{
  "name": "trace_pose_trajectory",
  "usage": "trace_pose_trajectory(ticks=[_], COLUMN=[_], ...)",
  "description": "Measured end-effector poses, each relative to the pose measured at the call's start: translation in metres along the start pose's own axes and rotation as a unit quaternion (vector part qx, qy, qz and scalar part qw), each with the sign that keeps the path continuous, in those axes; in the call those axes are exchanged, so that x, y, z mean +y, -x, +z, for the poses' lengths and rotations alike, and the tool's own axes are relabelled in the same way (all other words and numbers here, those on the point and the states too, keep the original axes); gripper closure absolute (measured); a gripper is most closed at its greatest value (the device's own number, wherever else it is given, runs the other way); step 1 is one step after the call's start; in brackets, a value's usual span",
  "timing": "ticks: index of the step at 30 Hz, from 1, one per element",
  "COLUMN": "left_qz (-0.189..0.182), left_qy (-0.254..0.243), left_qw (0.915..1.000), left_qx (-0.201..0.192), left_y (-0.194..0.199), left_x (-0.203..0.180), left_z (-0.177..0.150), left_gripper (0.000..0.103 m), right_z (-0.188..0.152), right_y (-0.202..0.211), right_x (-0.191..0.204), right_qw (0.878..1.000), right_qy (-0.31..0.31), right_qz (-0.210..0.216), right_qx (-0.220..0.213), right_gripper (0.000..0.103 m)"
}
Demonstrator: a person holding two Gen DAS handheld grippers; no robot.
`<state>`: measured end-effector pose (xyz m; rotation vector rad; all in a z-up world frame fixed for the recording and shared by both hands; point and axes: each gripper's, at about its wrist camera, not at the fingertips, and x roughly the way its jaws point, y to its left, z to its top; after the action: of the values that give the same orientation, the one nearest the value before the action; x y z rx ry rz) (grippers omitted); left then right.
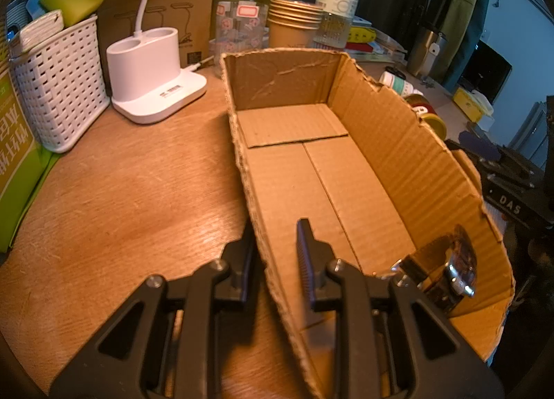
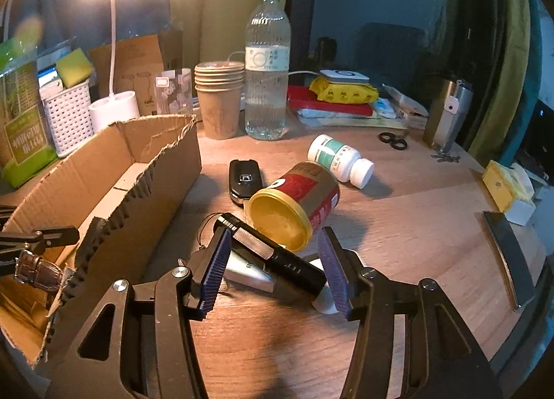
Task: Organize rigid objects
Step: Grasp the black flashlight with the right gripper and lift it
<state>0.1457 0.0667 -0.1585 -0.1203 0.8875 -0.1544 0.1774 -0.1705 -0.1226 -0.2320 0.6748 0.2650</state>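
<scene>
We pinch the cardboard box (image 1: 294, 129) wall with our left gripper (image 1: 275, 253) fingers to steady it. Just beside the box, our right gripper (image 2: 277, 260) fingers, half open, straddle the black flashlight (image 2: 273, 253) without pressing it, ready to grasp.

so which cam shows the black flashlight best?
Right wrist. The black flashlight lies there full length on the table, between the open right gripper fingers, beside the red can. The left wrist view doesn't show it: the cardboard box wall blocks that side.
</scene>
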Motion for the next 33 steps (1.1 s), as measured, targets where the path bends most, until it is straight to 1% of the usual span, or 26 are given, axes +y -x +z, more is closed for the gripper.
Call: trace_pose_trajectory(ticks=[13,14,16,18,24,33], left_qz=[0.0,0.0,0.0,0.0,0.0,0.0], left_qy=[0.0,0.0,0.0,0.0,0.0,0.0], left_qw=[1.0,1.0,1.0,1.0,1.0,1.0], left_qx=[0.0,0.0,0.0,0.0,0.0,0.0], left_y=[0.0,0.0,0.0,0.0,0.0,0.0], left_x=[0.0,0.0,0.0,0.0,0.0,0.0], left_z=[0.0,0.0,0.0,0.0,0.0,0.0], left_gripper=[0.079,0.079,0.079,0.079,0.079,0.079], right_z=[-0.004,-0.004,-0.004,-0.004,-0.007,-0.006], right_y=[-0.014,-0.015,-0.015,-0.015,-0.013,-0.005], right_x=[0.009,0.009,0.01,0.011,0.015,0.017], right_qw=[0.999,0.999,0.999,0.999,0.999,0.999], right_qy=[0.028,0.03,0.032,0.034,0.048,0.049], right_qz=[-0.01,-0.012,-0.014,-0.015,-0.013,-0.005], right_qx=[0.02,0.021,0.02,0.019,0.018,0.012], right_gripper=[0.048,0.049,0.057,0.068,0.081,0.081])
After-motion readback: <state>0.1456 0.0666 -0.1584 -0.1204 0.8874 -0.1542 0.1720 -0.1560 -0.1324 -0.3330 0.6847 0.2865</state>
